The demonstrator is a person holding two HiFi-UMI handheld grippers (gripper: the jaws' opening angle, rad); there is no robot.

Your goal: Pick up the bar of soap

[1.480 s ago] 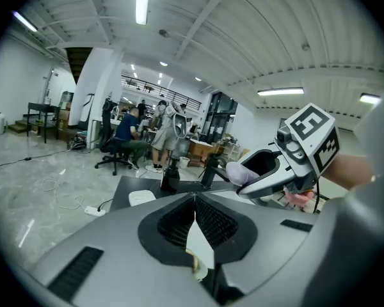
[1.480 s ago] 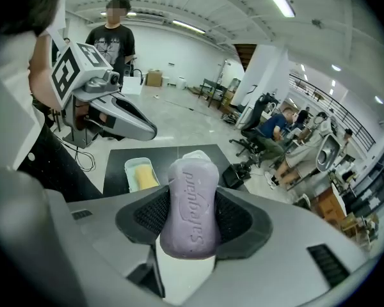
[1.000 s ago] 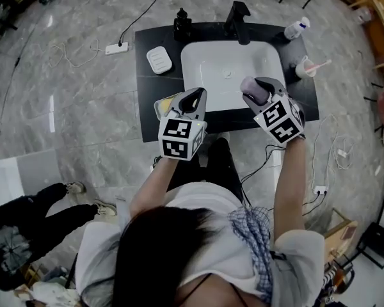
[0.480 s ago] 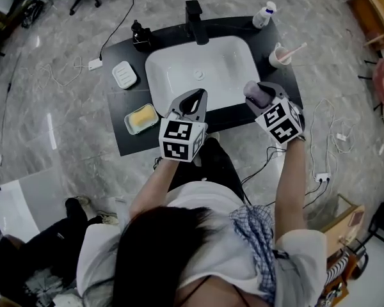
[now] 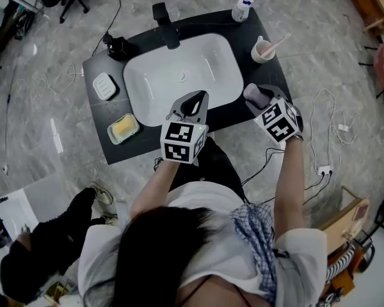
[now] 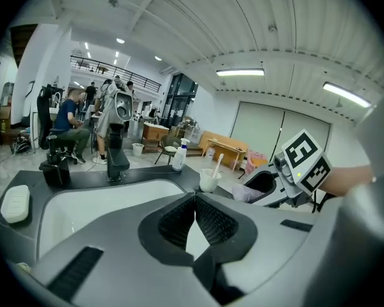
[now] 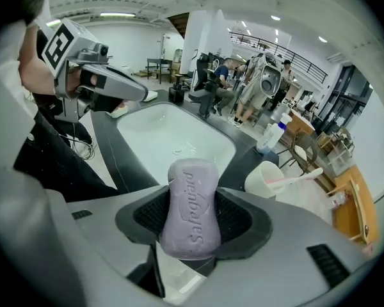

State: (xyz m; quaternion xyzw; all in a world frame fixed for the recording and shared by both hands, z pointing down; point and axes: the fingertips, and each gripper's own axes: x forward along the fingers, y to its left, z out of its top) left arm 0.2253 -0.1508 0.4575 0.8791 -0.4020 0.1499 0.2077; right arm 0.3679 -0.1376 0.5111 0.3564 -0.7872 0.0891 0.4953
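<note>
Soap [image 7: 192,206] stands pinched between my right gripper's [image 5: 256,94] pads over the counter's [image 5: 276,69] near right edge. My left gripper [image 6: 193,204] beside it is pressed together, empty. Farther off lies the sink [image 5: 153,82], where a tilt could let the slick-looking bar squirt loose.

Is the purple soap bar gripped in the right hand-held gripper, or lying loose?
Gripped. The right gripper view shows the purple soap bar upright between the right hand-held gripper, whose pads press both its sides.
</note>
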